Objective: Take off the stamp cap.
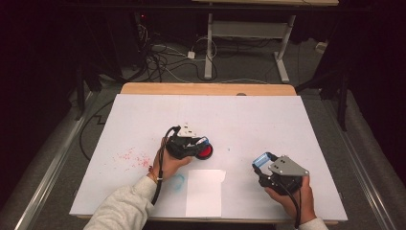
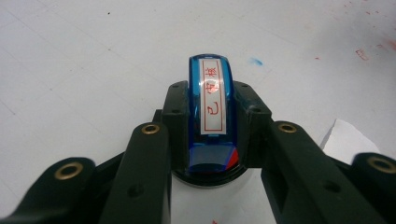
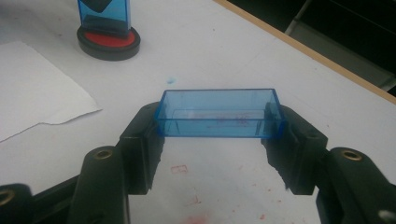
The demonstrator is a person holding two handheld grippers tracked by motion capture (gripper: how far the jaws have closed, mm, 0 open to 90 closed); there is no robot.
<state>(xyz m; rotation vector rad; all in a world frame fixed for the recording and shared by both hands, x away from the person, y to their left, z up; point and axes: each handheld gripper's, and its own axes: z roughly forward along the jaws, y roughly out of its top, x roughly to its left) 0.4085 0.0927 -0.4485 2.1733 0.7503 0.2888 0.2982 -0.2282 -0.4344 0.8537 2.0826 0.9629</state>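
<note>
Stamp (image 2: 211, 109), a blue translucent one with a white label printed in red characters along its curved top, is sitting clenched between the jaws of the left gripper (image 1: 198, 143) near the middle of the white table cover (image 1: 268, 120). Its lower end is pressing down into a round black ink pad with a red face (image 1: 205, 152), which is lying on the cover just beyond the near sheet of white paper (image 1: 205, 191). In the right gripper view the same stamp (image 3: 103, 14) is standing upright on the red pad (image 3: 109, 41), with the torn edge of the paper (image 3: 37, 88) lying beside it.

The right gripper (image 1: 264, 164) is resting toward the near right part of the table, well apart from the left one, and its jaws are grasping a blue translucent cap (image 3: 219, 113), a shallow rectangular box open on top, by its two short ends. The cap is hanging level above the cover, and faint red marks are showing through its floor.

Red ink specks (image 1: 131, 157) are scattering across the cover to the left of the left hand (image 1: 168, 163), and a blue smudge (image 1: 178, 181) is lying near the paper's left edge. The right hand (image 1: 294, 196) is wrapping the gripper body from below, with the grey plate on top.
</note>
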